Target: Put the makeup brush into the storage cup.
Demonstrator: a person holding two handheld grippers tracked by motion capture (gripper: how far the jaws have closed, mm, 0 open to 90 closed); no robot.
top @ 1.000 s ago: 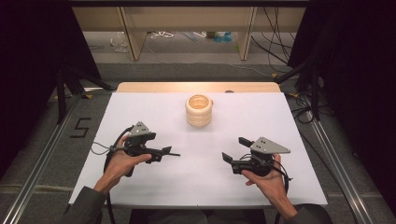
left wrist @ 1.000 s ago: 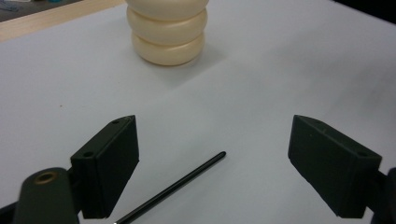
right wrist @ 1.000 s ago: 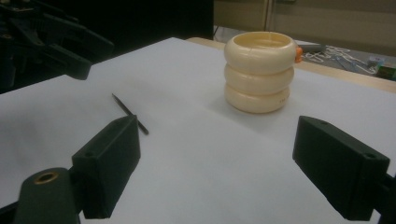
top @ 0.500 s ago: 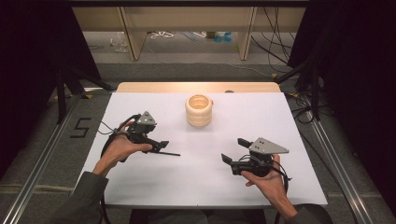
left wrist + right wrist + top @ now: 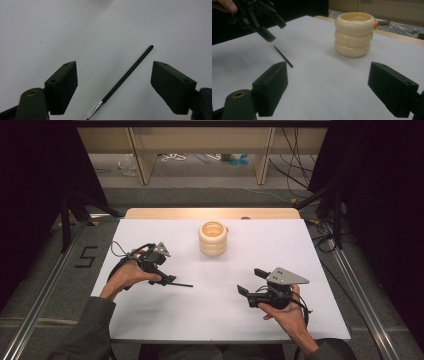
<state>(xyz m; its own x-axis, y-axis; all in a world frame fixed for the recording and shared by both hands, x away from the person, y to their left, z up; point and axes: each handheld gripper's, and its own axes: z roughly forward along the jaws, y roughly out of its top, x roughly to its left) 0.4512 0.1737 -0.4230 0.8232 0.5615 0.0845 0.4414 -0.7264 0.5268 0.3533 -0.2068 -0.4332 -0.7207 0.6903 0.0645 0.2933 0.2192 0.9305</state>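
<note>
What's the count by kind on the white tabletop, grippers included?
Grippers: 2, left gripper and right gripper
Thin black stick with a metal tip: 1
Cream ribbed holder: 1
Total: 4

left gripper point(image 5: 167, 277) tilted down, jaws wide, just been closing slightly; right gripper point(image 5: 250, 282) level, jaws wide.

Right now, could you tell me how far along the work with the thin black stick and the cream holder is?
Early stage. The left gripper sits over the thin black stick lying on the white table, its jaws open and just closing a little without touching it. The right gripper hovers open. Still left: gripping, lifting, probably carrying it toward the cream ringed holder.
</note>
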